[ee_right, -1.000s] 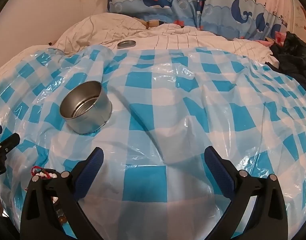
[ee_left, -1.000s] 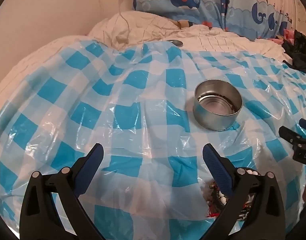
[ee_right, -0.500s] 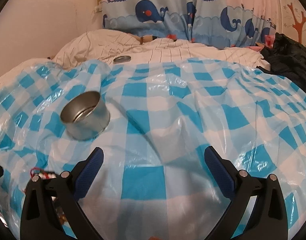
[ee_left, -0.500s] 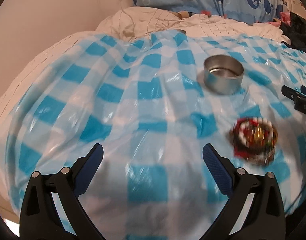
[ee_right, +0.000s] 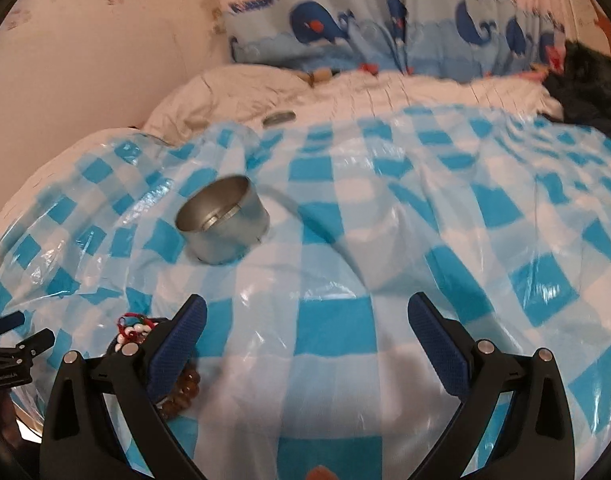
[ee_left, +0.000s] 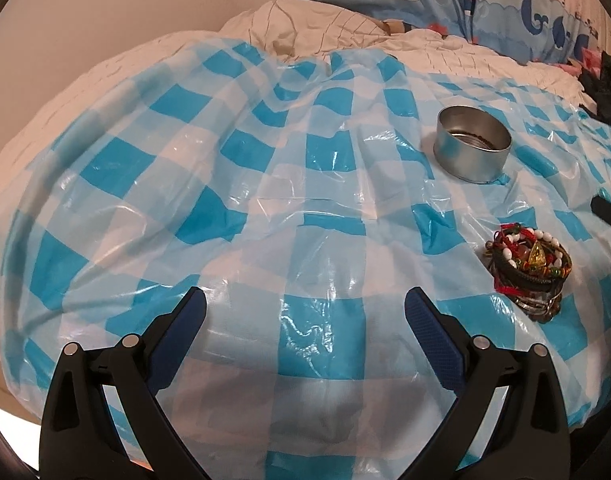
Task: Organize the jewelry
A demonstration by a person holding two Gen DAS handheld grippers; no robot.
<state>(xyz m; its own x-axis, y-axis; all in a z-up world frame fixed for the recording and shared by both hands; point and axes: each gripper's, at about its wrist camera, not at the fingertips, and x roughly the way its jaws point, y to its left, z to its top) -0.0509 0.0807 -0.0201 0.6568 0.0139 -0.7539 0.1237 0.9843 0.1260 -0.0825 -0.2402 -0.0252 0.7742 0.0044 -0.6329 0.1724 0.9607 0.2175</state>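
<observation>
A heap of bead bracelets and red cords (ee_left: 527,262) sits in a small glass dish on the blue checked plastic sheet (ee_left: 265,208), to the right of my left gripper (ee_left: 305,320). Beyond the heap stands a round metal tin (ee_left: 471,148), lid off. Nothing sits between the open left gripper's fingers. In the right wrist view the tin (ee_right: 223,220) is ahead to the left, and the bracelets (ee_right: 139,328) peek out behind the left finger of my right gripper (ee_right: 307,328), which is open and empty. The other gripper's tips (ee_right: 19,344) show at the left edge.
The tin's flat lid (ee_right: 279,118) lies on the white quilt (ee_right: 345,88) past the sheet's far edge. A whale-print cushion (ee_right: 385,40) leans on the wall behind. Dark clothing (ee_right: 589,84) is piled at the far right. The sheet is wrinkled and humped.
Both grippers have pulled back and lifted away from the tin. The left view has swung left, so the bracelet heap now shows in full at the right. Jaws stayed open.
</observation>
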